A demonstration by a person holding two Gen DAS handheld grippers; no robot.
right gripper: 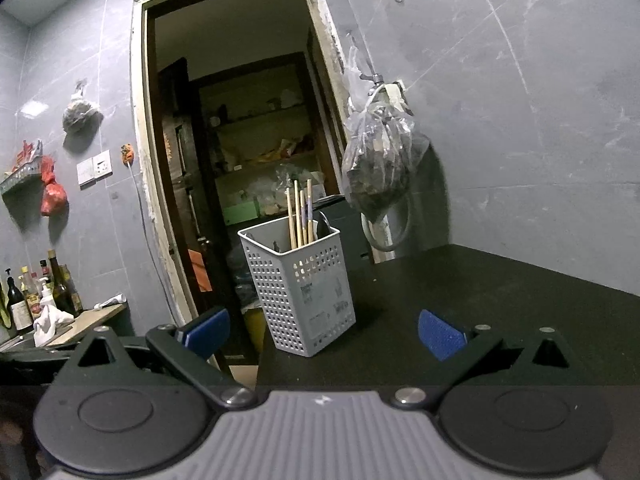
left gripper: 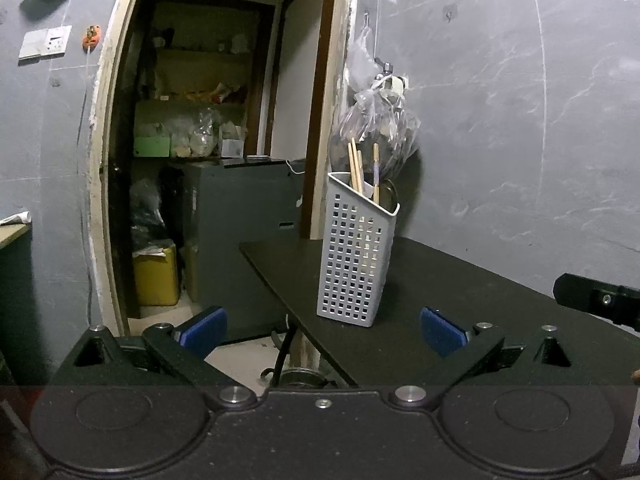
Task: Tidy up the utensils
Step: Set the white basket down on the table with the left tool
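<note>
A grey perforated utensil holder (left gripper: 354, 260) (right gripper: 306, 296) stands upright on the black table (left gripper: 460, 304) (right gripper: 500, 312), near its left edge. Several wooden chopsticks (left gripper: 356, 168) (right gripper: 298, 216) and a metal spoon (left gripper: 387, 194) (right gripper: 323, 226) stick out of it. My left gripper (left gripper: 322, 330) is open, a short way in front of the holder, with nothing between its blue pads (left gripper: 442, 336). My right gripper (right gripper: 324, 334) is also open and empty, facing the holder from close by. Part of the right gripper's black body (left gripper: 596, 300) shows at the right edge of the left wrist view.
A plastic bag (left gripper: 376, 128) (right gripper: 380, 160) hangs on the grey tiled wall behind the holder. An open doorway (left gripper: 224, 140) (right gripper: 240, 160) leads to cluttered shelves. Bottles (right gripper: 36, 292) and a white cloth (right gripper: 50, 322) sit on a counter at far left. A yellow canister (left gripper: 156, 276) stands on the floor.
</note>
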